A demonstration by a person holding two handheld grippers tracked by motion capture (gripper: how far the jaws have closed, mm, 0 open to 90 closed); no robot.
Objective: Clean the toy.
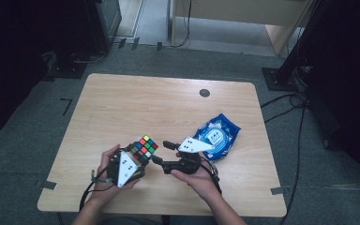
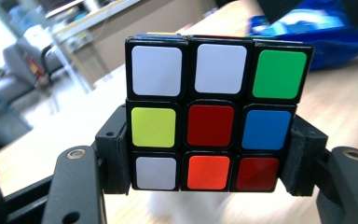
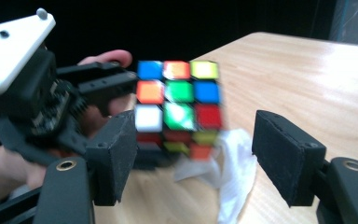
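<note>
A scrambled Rubik's cube (image 1: 144, 148) is held above the near part of the wooden table (image 1: 145, 103). My left gripper (image 1: 138, 154) is shut on it. In the left gripper view the two black pads (image 2: 116, 158) press on the sides of the cube (image 2: 214, 121) at its lowest layer. My right gripper (image 1: 163, 152) sits just right of the cube and points left at it. Its jaws (image 3: 193, 158) stand open with a wide gap. The cube (image 3: 179, 100) shows a little beyond them, blurred, with the left gripper (image 3: 98, 88) behind it.
A blue packet (image 1: 218, 136) lies on the table right of my hands and appears again as the blue packet (image 2: 307, 37) behind the cube. A white crumpled cloth or tissue (image 3: 235, 172) lies under the right jaws. A small dark disc (image 1: 205, 93) sits near the far edge.
</note>
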